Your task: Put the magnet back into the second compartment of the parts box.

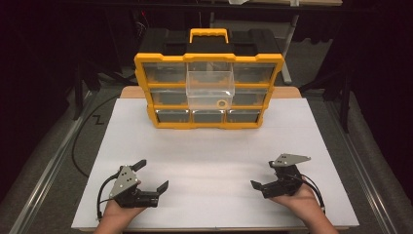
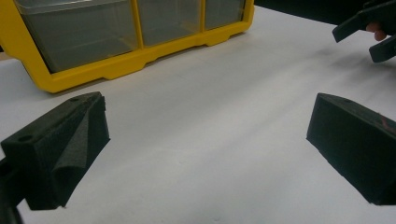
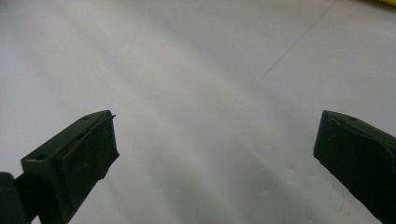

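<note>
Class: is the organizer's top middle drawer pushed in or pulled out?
Pulled out: the clear drawer juts forward from the yellow organizer, overhanging the rows below.

Right hand-held gripper point(image 3: 215, 158) held with black jaws spread wide apart, nothing gripped between them, white bench point(image 3: 187, 70) seen beneath, faint line crossing it

We are looking at what seems a lab or recording workshop set up for handling trials. A white counter point(image 1: 214, 161) is standing in a dark room, with black drapes hanging along both sides and bare grey floor showing around it. A yellow and black parts organiser point(image 1: 208, 90) with clear drawers is sitting at the counter's far edge. Black cables point(image 1: 80, 141) are trailing over the floor by the counter's left edge, and stand legs are showing beyond the far corners.
</note>
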The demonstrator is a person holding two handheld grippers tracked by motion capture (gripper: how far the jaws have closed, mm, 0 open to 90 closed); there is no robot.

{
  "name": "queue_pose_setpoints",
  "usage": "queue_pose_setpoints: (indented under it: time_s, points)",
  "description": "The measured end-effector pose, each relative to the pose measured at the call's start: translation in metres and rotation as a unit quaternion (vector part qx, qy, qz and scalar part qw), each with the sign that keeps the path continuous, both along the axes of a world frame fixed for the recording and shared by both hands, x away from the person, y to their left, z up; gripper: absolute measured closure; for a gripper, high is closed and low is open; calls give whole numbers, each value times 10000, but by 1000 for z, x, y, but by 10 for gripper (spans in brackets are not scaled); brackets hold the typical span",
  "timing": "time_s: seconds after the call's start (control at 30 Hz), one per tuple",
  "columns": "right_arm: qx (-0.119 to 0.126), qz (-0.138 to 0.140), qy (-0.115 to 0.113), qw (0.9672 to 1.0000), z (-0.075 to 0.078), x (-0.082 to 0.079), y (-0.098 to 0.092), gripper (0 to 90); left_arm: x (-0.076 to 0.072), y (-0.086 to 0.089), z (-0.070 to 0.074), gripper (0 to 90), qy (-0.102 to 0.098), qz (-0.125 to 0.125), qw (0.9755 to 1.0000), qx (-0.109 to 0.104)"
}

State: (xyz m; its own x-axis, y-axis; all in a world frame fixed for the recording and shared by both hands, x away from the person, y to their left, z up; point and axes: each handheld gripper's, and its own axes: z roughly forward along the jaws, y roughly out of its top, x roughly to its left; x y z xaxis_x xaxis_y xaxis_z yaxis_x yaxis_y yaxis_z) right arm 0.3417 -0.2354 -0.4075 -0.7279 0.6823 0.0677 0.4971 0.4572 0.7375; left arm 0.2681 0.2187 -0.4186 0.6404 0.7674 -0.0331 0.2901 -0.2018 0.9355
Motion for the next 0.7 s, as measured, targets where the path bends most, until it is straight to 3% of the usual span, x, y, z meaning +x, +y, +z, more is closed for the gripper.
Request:
queue_pose_setpoints:
  time_s: [0.03, 0.07, 0.13, 0.17, 0.2, 0.27, 0.33, 0.37, 0.53, 0.6, 0.67, 0.7]
  points:
    - [250, -86, -132, 9996, -1, -3, -1, 0, 0, 0, 0, 1, 24, 31, 10000, 10]
    - [250, -86, -132, 9996, -1, -3, -1, 0, 0, 0, 0, 1, 24, 31, 10000, 10]
    - [529, -184, -353, 9978, -2, -9, -3, 0, 1, 0, -1, 1, 82, 68, 9999, 39]
    - [529, -184, -353, 9978, -2, -9, -3, 0, 1, 0, -1, 1, 82, 68, 9999, 39]
    - [688, -203, -434, 9965, -2, -14, -5, 0, 1, 0, -1, 1, 101, 79, 9999, 62]
    - [753, -227, -536, 9955, -2, -17, -7, 0, 1, -1, -1, 1, 117, 83, 9999, 77]
    - [982, -322, -707, 9921, -4, -25, -12, 0, 1, -2, -1, 1, 104, 101, 9999, 54]
    - [1014, -336, -823, 9909, -6, -30, -16, 0, 1, -1, -1, 1, 112, 136, 9998, 42]
    - [1088, -335, -827, 9900, -6, -33, -16, 0, 0, -2, -1, 1, 87, 195, 9998, 52]
    - [1138, -336, -1014, 9877, -4, -33, -15, 0, 0, -2, -1, 1, 120, 177, 9997, 103]
    - [1140, -376, -1054, 9872, -3, -33, -16, 0, -1, -3, -1, 1, 117, 182, 9997, 109]
    - [1233, -440, -1117, 9851, -2, -34, -19, 0, -1, -3, -1, 1, 112, 184, 9997, 101]
